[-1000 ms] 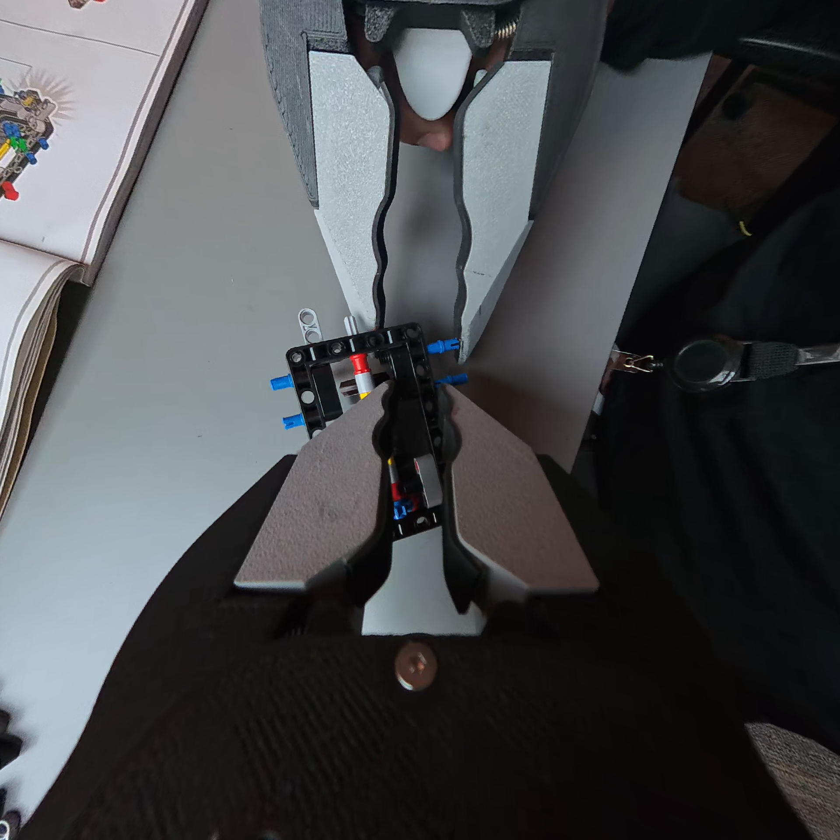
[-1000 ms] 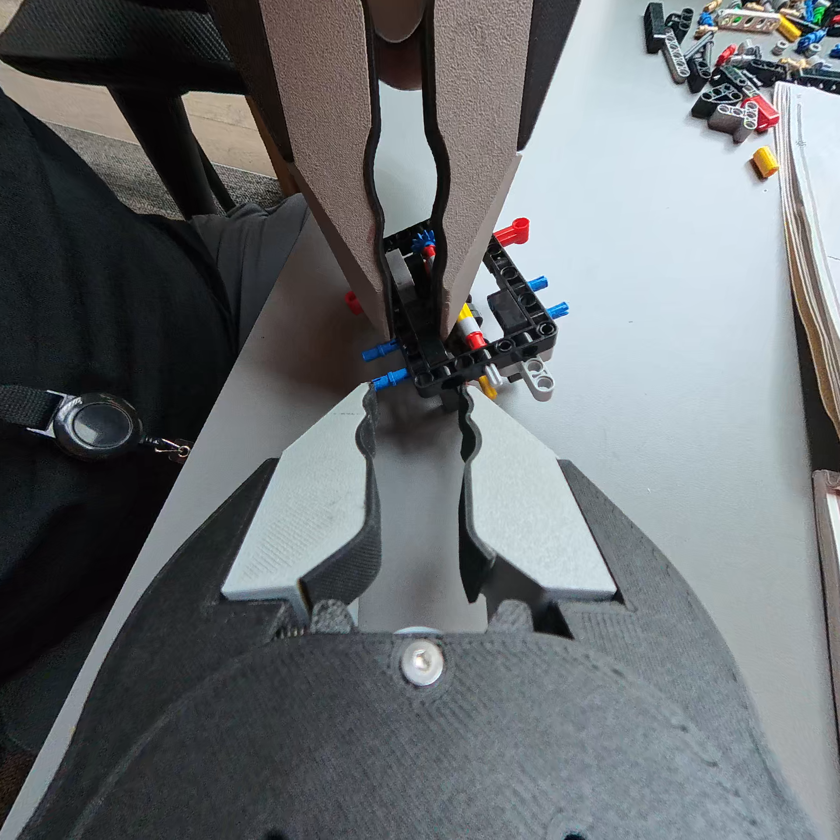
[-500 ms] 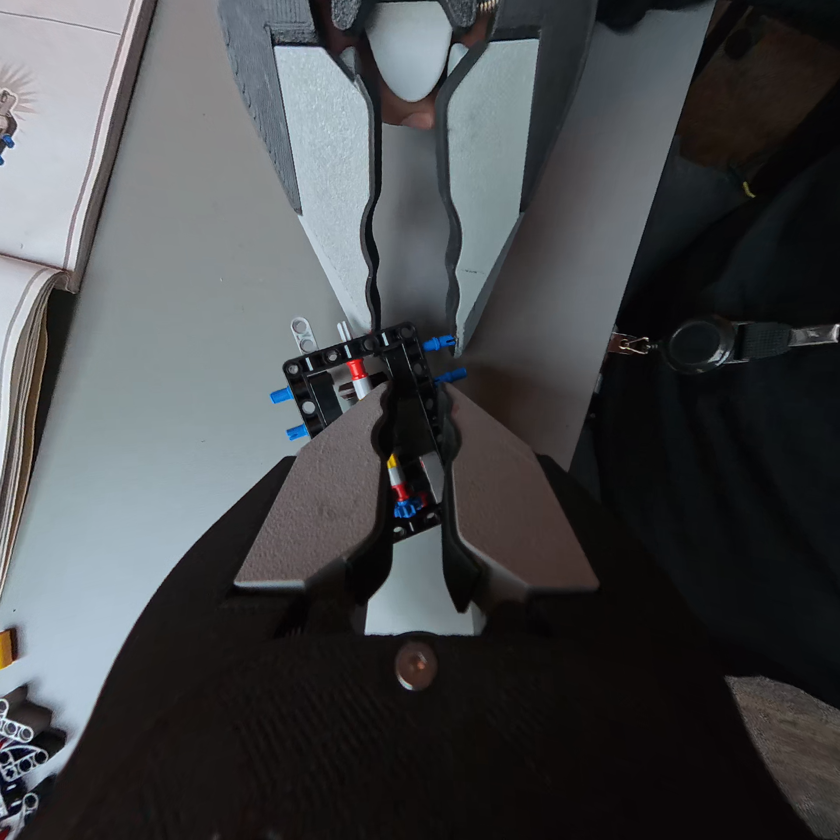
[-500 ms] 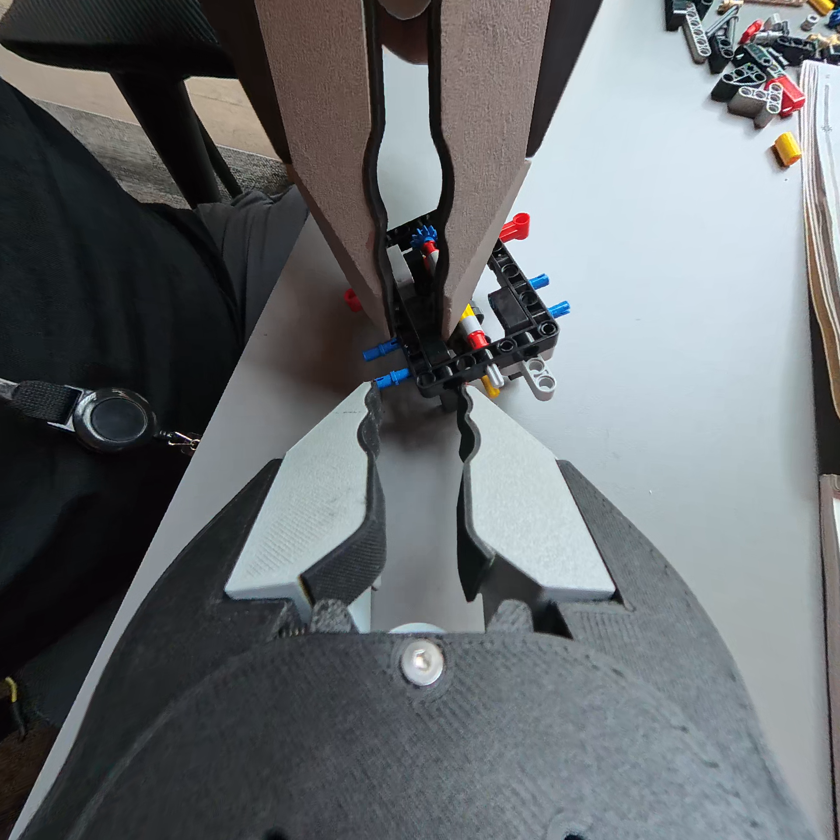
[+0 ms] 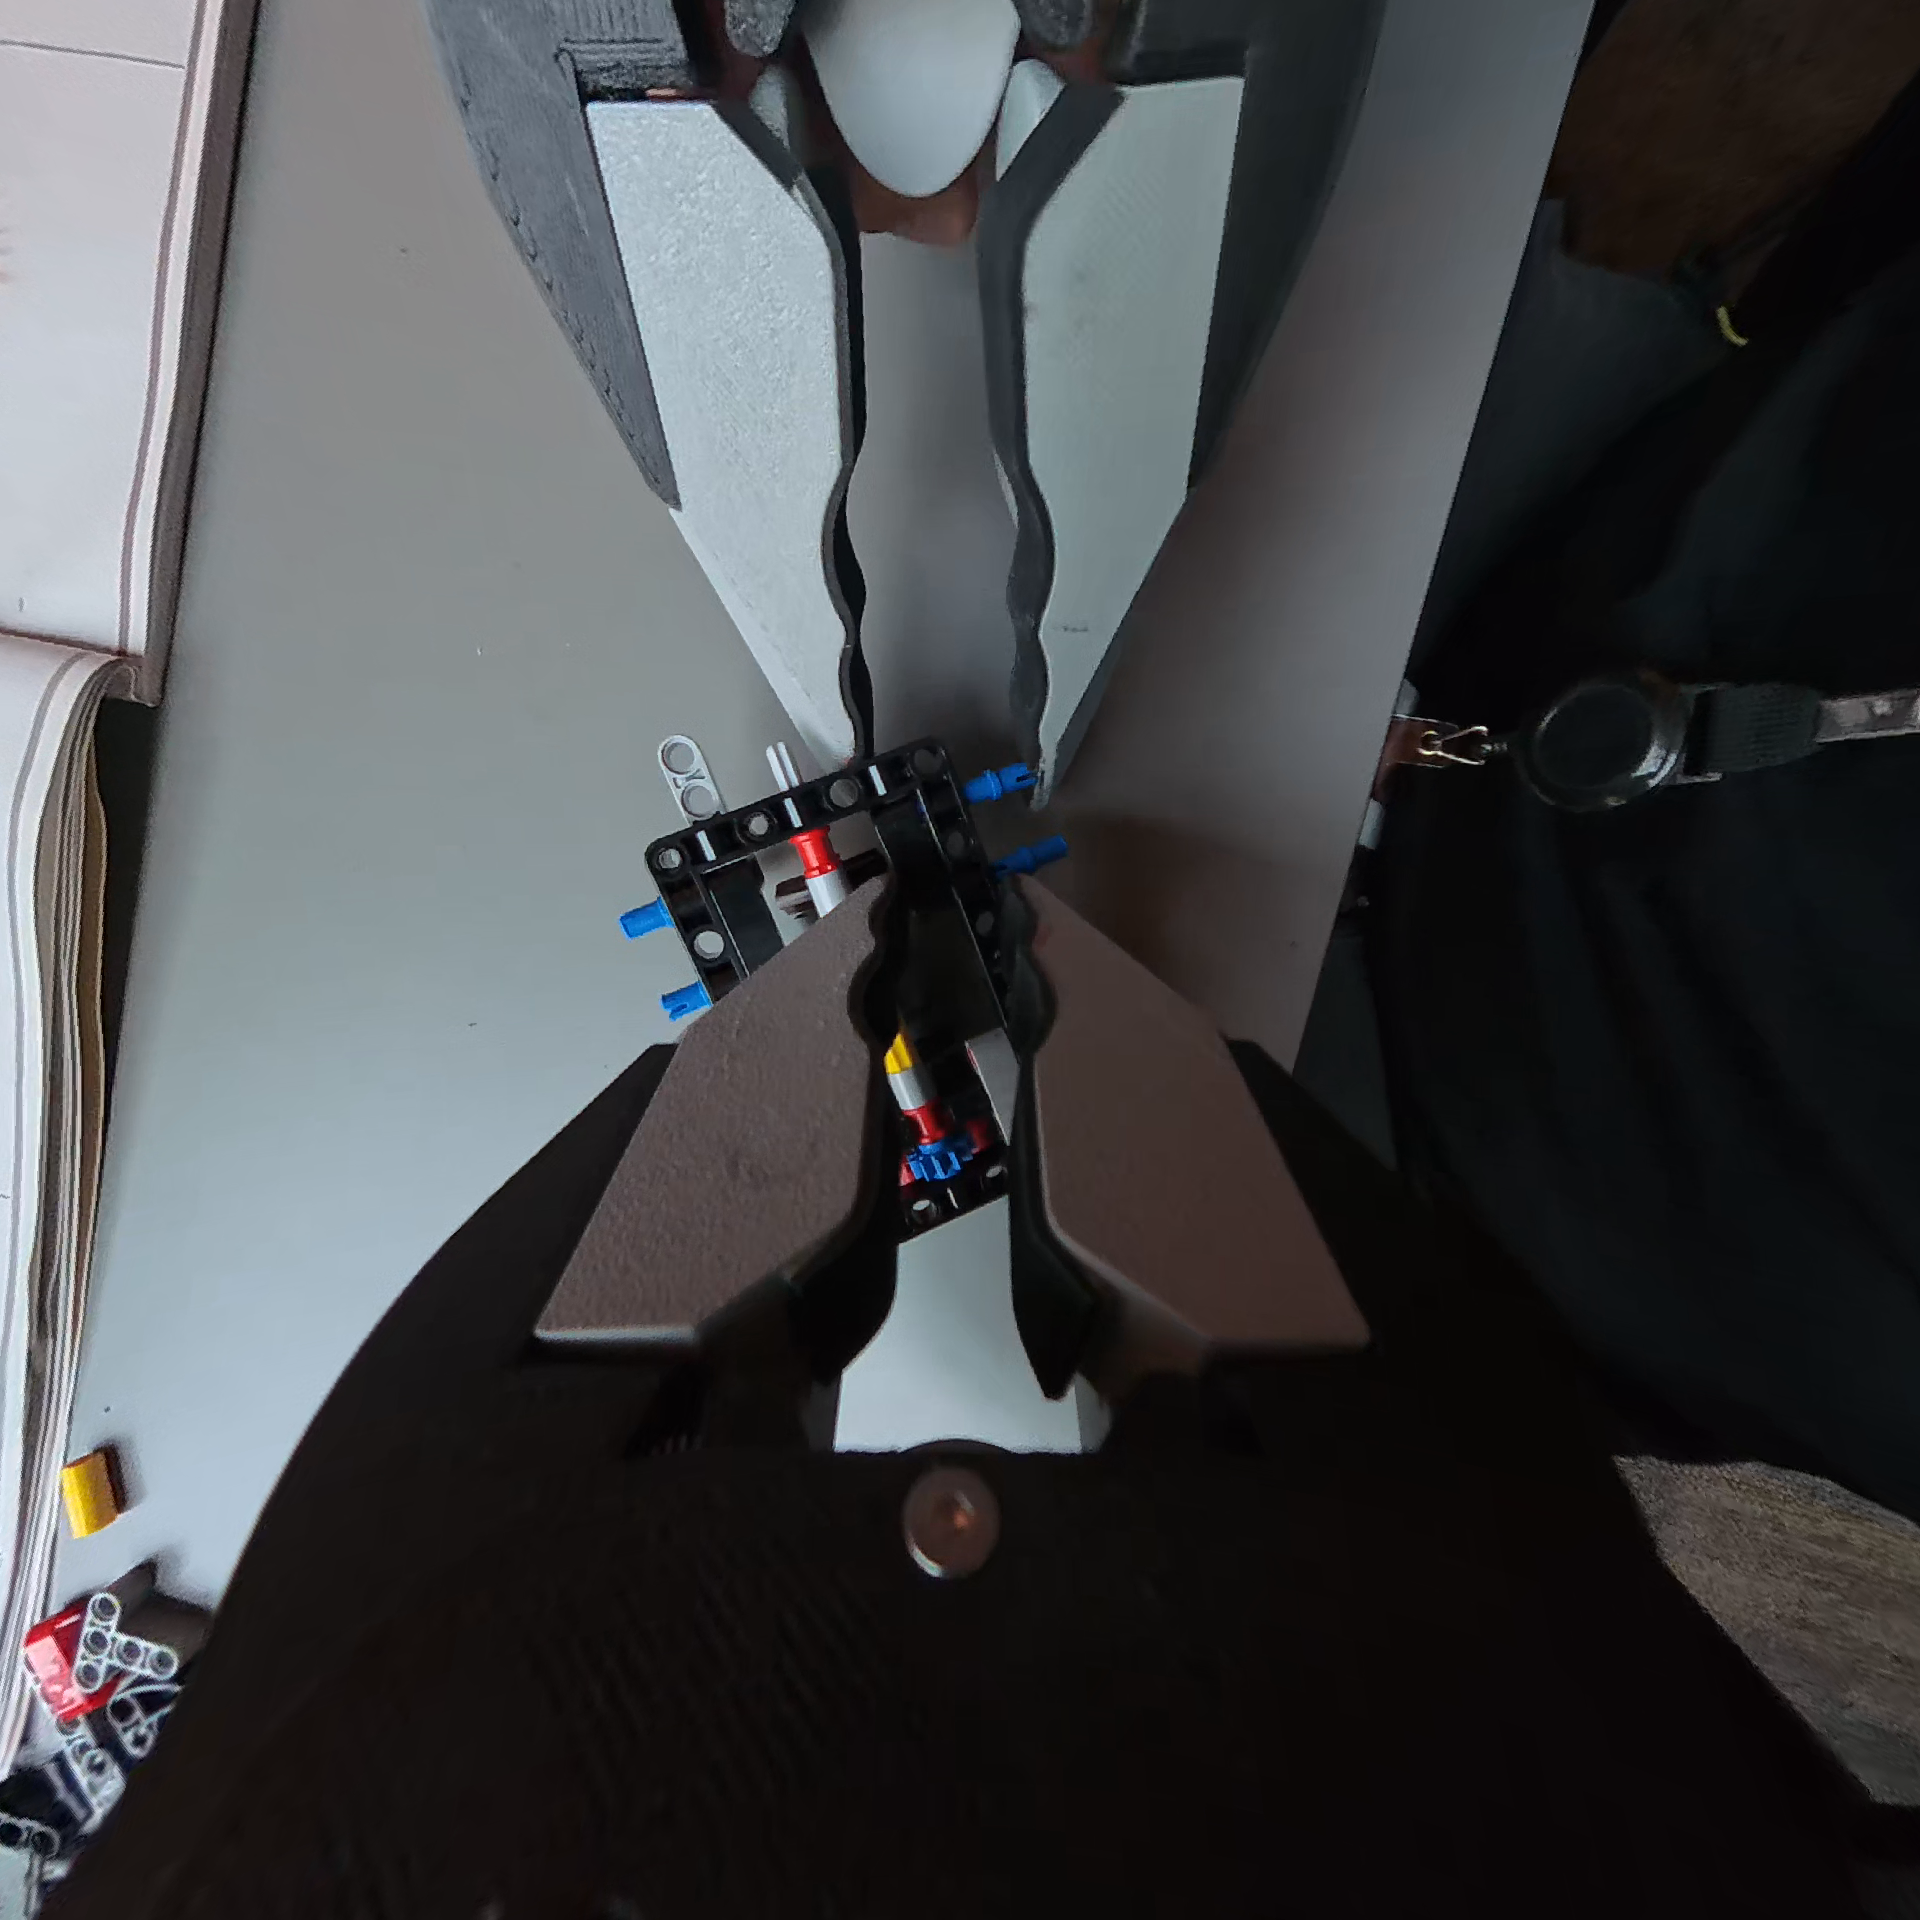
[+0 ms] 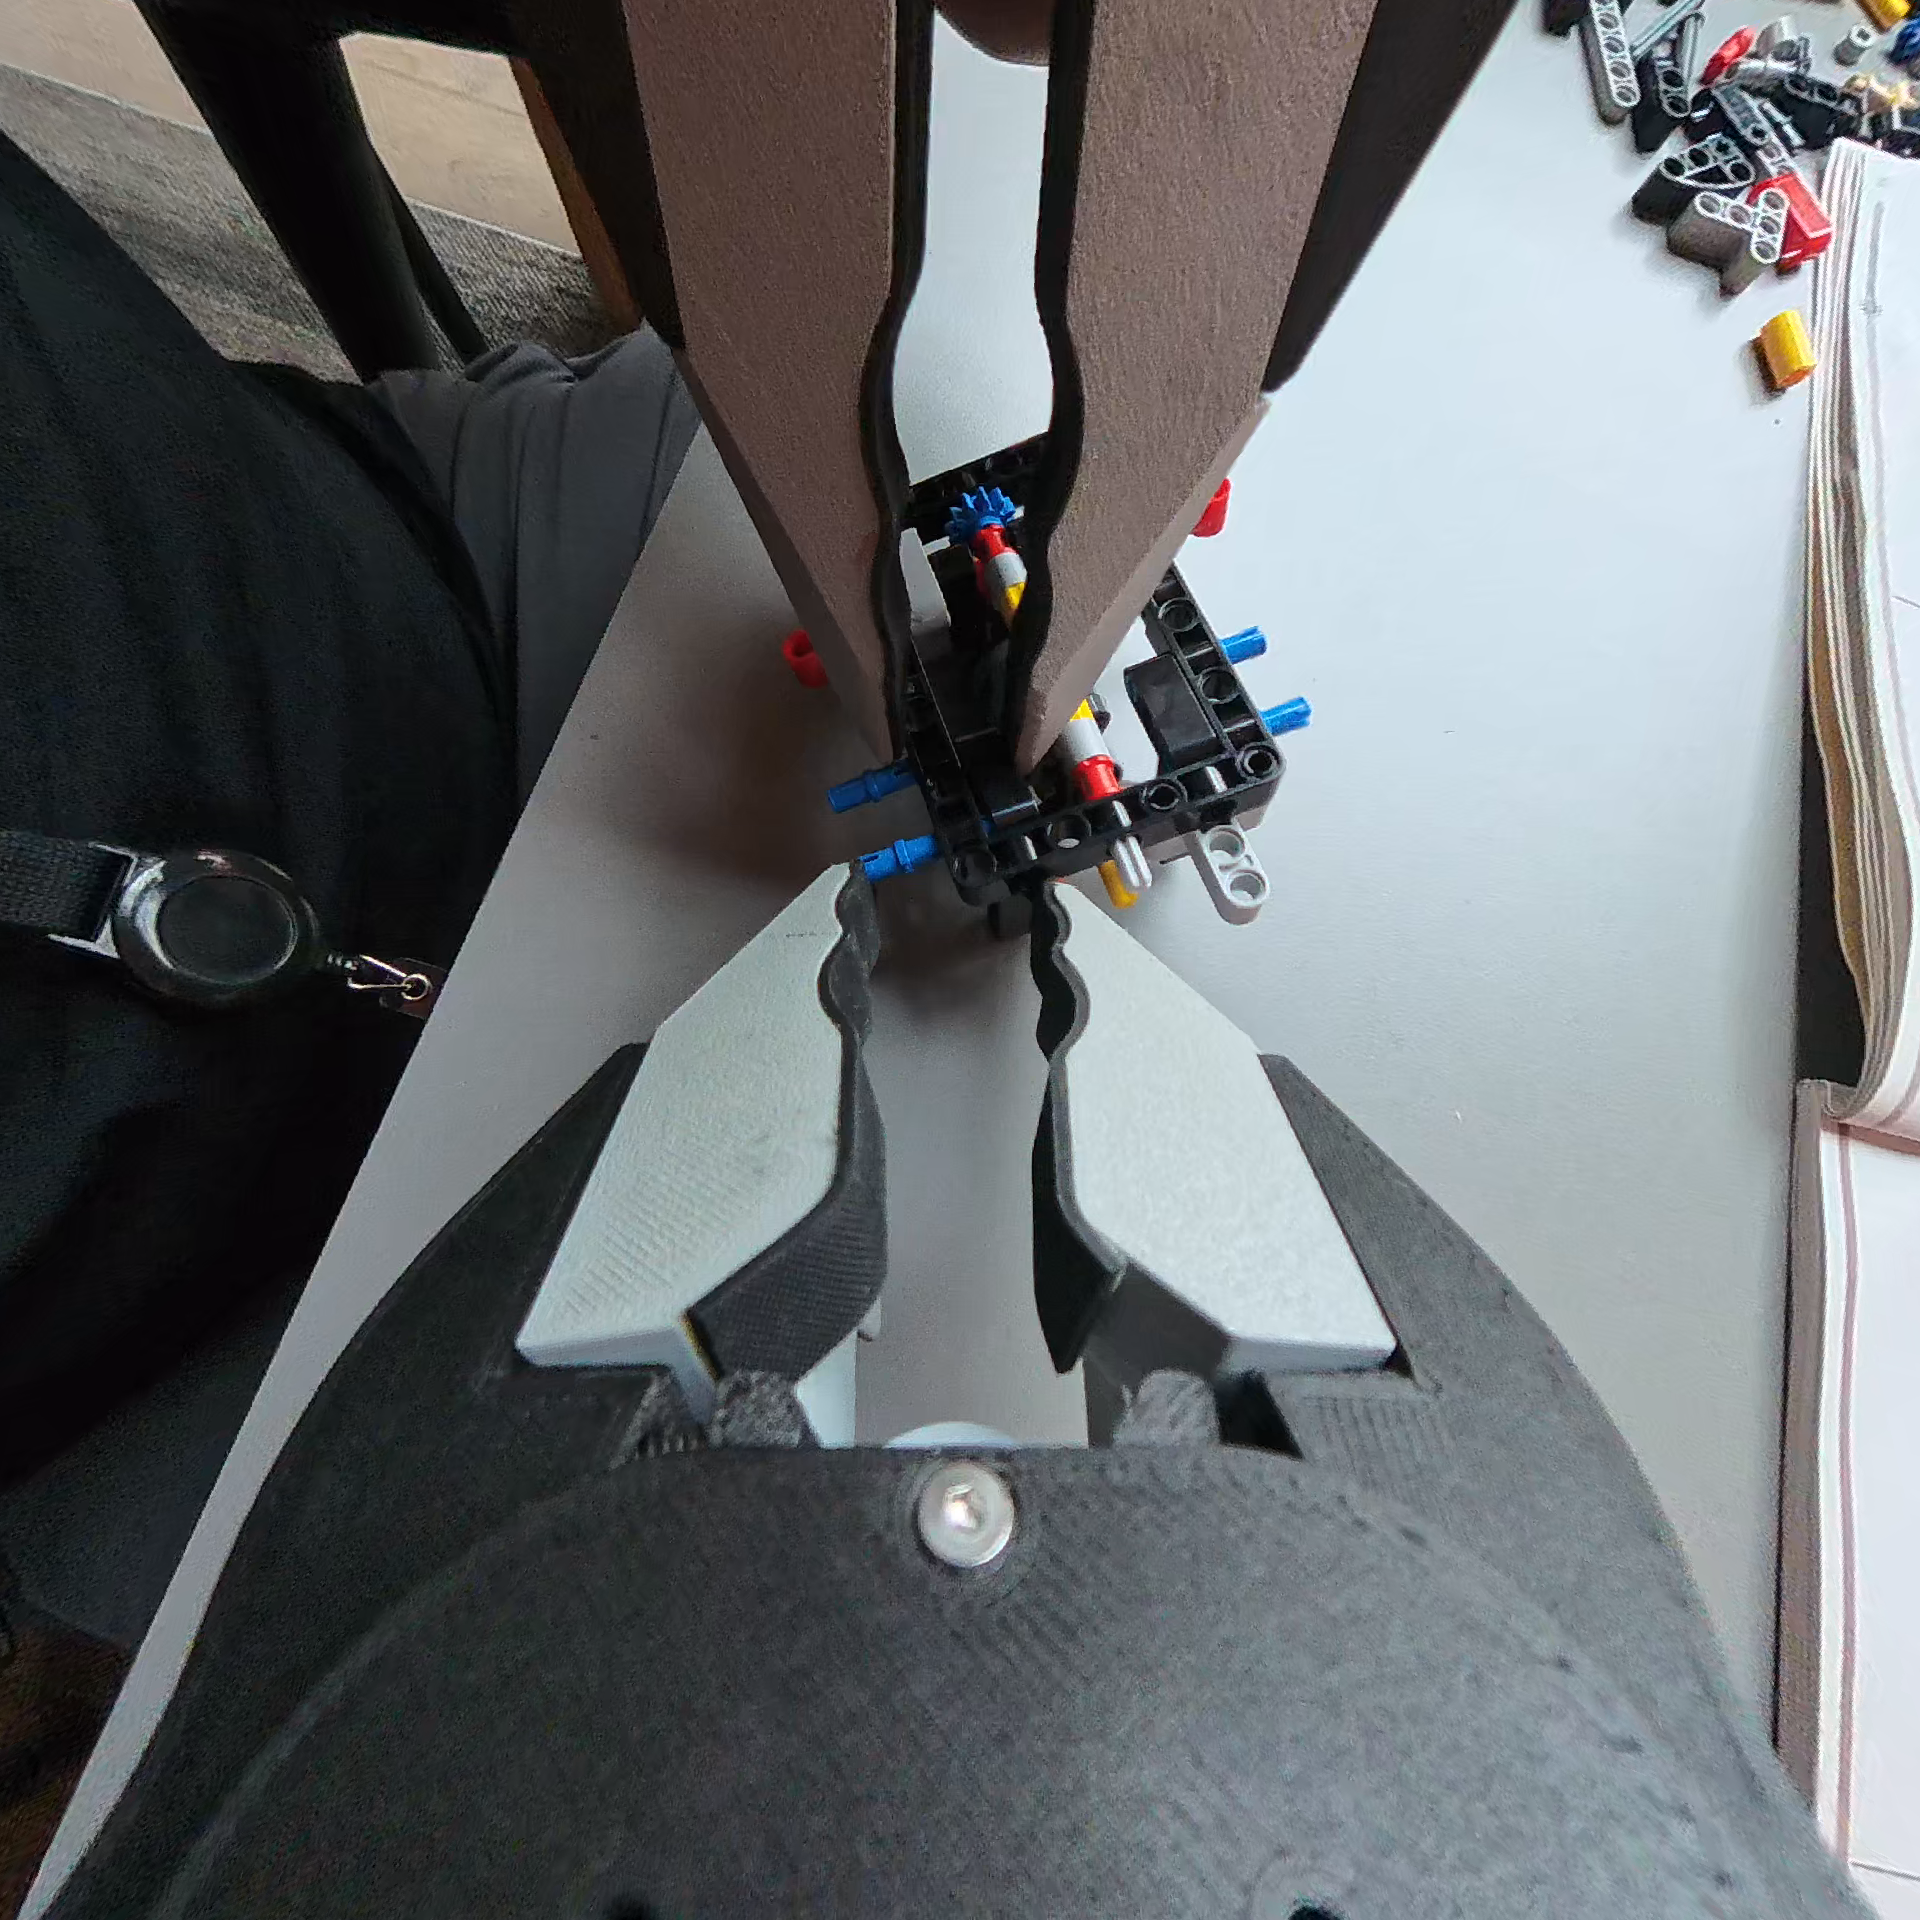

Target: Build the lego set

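Lego frame (image 5: 821, 831), a black open rectangle of beams with blue pins (image 5: 997, 784) jutting from two sides, a red-and-white axle (image 5: 821, 868) across it and a small blue gear (image 5: 940, 1158) inside, sits on the table (image 5: 416, 727) close to the edge nearest the seated person. Left gripper (image 5: 940, 935), the brown one, is clenched on one side of the frame, pinning it to the table. Right gripper (image 6: 951, 899), the grey one, faces it from the opposite side with its jaws parted and nothing between them; one tip sits right at a blue pin (image 6: 894, 857), the other at the frame's near beam, though contact there cannot be judged. A grey liftarm (image 6: 1231, 878) and a yellow-tipped axle (image 6: 1117, 878) poke out from the frame's near corner. Loose parts (image 6: 1725, 135) lie heaped toward the far end of the table, a lone yellow piece (image 6: 1785, 348) beside them, next to the open booklet (image 6: 1870, 727) along the far edge.

The step in hand appears to be seating or adjusting a pin on the braced frame, with the build still early. The next move likely calls for the right jaws to close squarely on the pin or beam and push along the pin's axis, while the left hold stays firm so the frame does not slide off the near edge.
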Tool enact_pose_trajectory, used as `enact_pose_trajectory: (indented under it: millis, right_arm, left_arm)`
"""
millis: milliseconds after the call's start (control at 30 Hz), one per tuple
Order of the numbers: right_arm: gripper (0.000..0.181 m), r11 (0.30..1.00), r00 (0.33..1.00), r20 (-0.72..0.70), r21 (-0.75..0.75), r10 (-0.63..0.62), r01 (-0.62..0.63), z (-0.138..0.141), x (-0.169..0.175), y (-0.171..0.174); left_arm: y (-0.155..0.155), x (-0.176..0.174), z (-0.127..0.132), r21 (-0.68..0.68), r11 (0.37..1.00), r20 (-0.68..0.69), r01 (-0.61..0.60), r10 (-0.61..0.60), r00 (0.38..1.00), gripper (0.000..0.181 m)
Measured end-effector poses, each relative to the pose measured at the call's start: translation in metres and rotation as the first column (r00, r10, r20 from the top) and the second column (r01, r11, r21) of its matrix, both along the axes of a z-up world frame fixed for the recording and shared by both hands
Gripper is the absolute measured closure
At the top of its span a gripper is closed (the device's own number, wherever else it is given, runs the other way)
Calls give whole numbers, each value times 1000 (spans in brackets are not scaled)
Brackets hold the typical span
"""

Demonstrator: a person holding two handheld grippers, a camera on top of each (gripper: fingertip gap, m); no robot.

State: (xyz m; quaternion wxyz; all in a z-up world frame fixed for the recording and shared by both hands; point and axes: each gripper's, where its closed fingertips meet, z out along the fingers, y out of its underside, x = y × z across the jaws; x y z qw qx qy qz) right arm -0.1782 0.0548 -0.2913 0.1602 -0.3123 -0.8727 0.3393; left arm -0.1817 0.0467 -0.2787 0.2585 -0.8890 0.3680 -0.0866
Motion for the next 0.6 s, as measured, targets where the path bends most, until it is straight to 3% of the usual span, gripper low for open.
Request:
enact_pose_trajectory:
  millis: [167,267,467,600]
  right_arm:
    - [152,998,1000,-19,-53,17,-18,1,0,-1]
    - [151,997,996,-83,-63,32,-37,1,-1,-2]
    - [157,995,974,-228,97,7,16,0,-9,6]
    - [149,993,971,-239,121,14,15,-1,-8,3]
  left_arm:
    - [0,0,0,-18,1000,-28,4,-5,1000,166]
    - [-1,-1,1,-41,999,24,-33,34,999,166]
    - [1,-1,5,-130,983,239,-130,159,958,167]
    - [-1,-3,5,-167,975,226,-148,184,957,167]
